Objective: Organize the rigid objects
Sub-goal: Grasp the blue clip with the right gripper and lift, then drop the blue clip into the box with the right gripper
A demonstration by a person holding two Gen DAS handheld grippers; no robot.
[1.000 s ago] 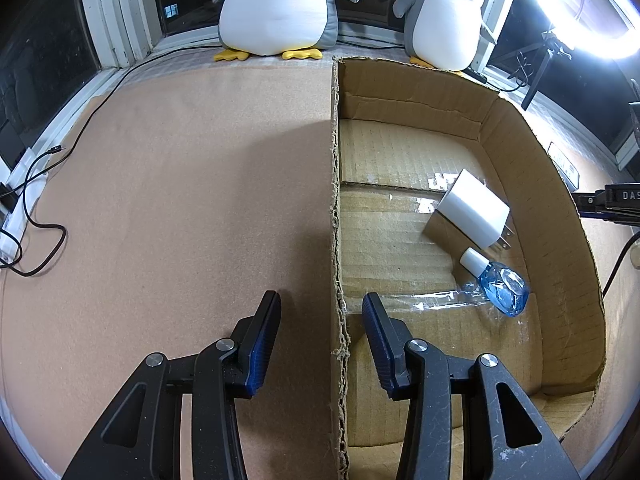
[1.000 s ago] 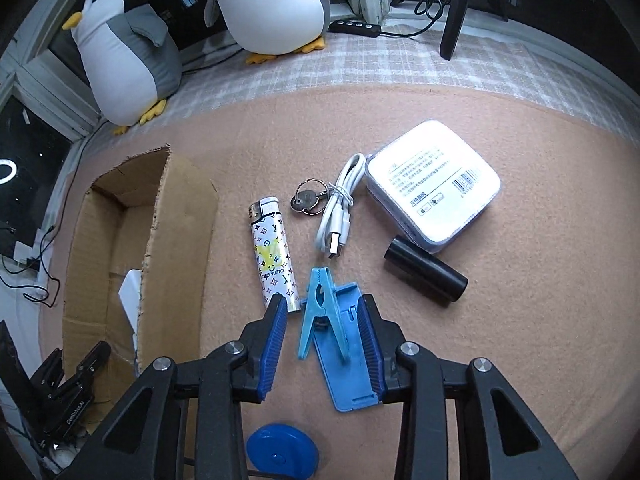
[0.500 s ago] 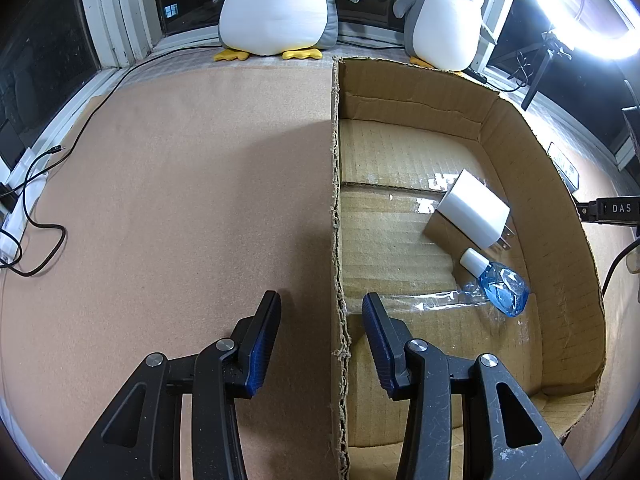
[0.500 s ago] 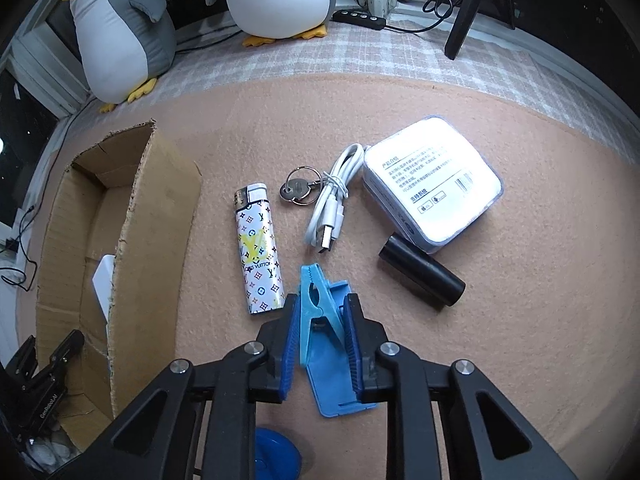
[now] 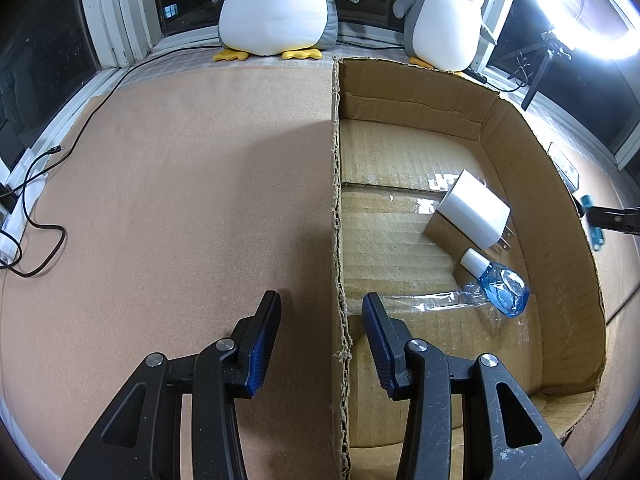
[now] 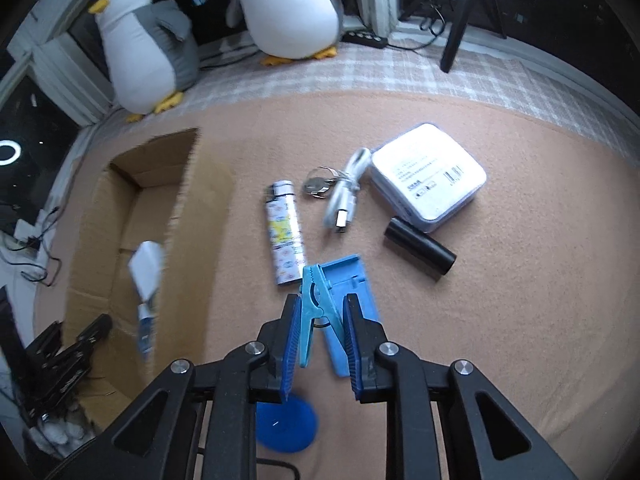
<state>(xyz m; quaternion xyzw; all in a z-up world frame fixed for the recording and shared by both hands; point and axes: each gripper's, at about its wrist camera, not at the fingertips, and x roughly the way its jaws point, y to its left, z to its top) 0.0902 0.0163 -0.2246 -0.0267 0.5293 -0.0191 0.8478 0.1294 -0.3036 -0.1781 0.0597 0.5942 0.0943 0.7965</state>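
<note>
right gripper holds blue clothespin, box waits to the left

small light-blue plastic clothespin [image 6: 313, 309] sits clamped between the pads of the right gripper [image 6: 320, 334], held at its hinge area, nose pointing away. it looks lifted clear of the flat blue plastic rectangular piece [image 6: 352, 304] below, though contact there can't be ruled out. judged: very light, stiff, smooth plastic, a bit slippery; the spring middle is the sane place to pinch, since squeezing the tail end would open it.

just beside it: a patterned white lighter [image 6: 283, 236], a coiled white usb cable [image 6: 343, 204], a metal key ring [image 6: 318, 188], a matte black cylinder [image 6: 420, 249], a glossy white square case [image 6: 428, 178]. a round blue disc [image 6: 286, 424] lies under the gripper. all on a tan felt-like mat [image 6: 520, 300].

open brown corrugated cardboard box [image 5: 520, 152] holds a white wall charger [image 5: 472, 212] and a clear blue small bottle with white cap [image 5: 500, 286]. left gripper [image 5: 320, 320] has its jaws spread wide astride the box's near wall, touching nothing. two plush penguins [image 5: 276, 4] at the back.
</note>
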